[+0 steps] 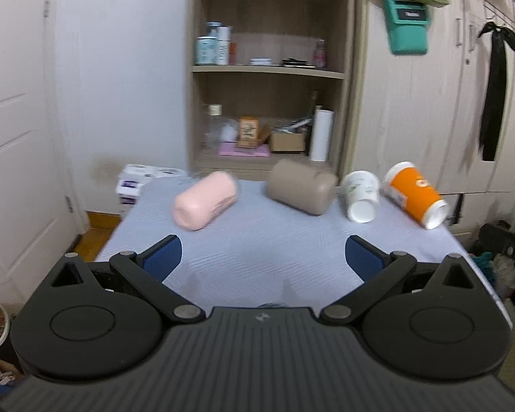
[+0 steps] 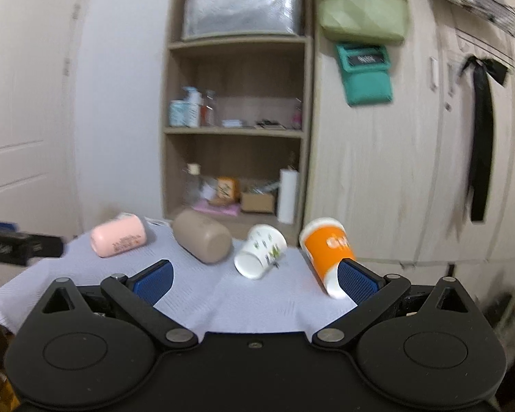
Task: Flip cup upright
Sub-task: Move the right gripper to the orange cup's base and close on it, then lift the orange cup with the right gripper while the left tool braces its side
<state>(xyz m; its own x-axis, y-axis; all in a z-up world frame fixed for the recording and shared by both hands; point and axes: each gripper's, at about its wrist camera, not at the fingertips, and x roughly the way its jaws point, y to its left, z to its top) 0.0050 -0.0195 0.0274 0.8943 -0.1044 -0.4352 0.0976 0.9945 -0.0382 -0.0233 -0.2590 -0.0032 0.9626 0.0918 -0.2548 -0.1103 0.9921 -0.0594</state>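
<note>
Several cups lie on their sides in a row on a pale blue cloth-covered table (image 1: 264, 250): a pink cup (image 1: 205, 200), a taupe cup (image 1: 302, 185), a white paper cup with a leaf print (image 1: 360, 195) and an orange paper cup (image 1: 413, 194). My left gripper (image 1: 262, 257) is open and empty, short of the cups. In the right wrist view the same row shows: pink cup (image 2: 118, 236), taupe cup (image 2: 202, 236), white cup (image 2: 260, 251), orange cup (image 2: 326, 250). My right gripper (image 2: 254, 279) is open and empty; its right finger partly hides the orange cup's base.
A wooden shelf unit (image 1: 271, 68) with bottles and boxes stands behind the table. Pale wardrobe doors (image 1: 429, 103) are to its right, with a teal pouch (image 1: 408, 24) and a black ribbon (image 1: 494, 89) hanging. A white door (image 1: 13, 137) is at left. Tissue packs (image 1: 137, 178) sit by the table's far-left corner.
</note>
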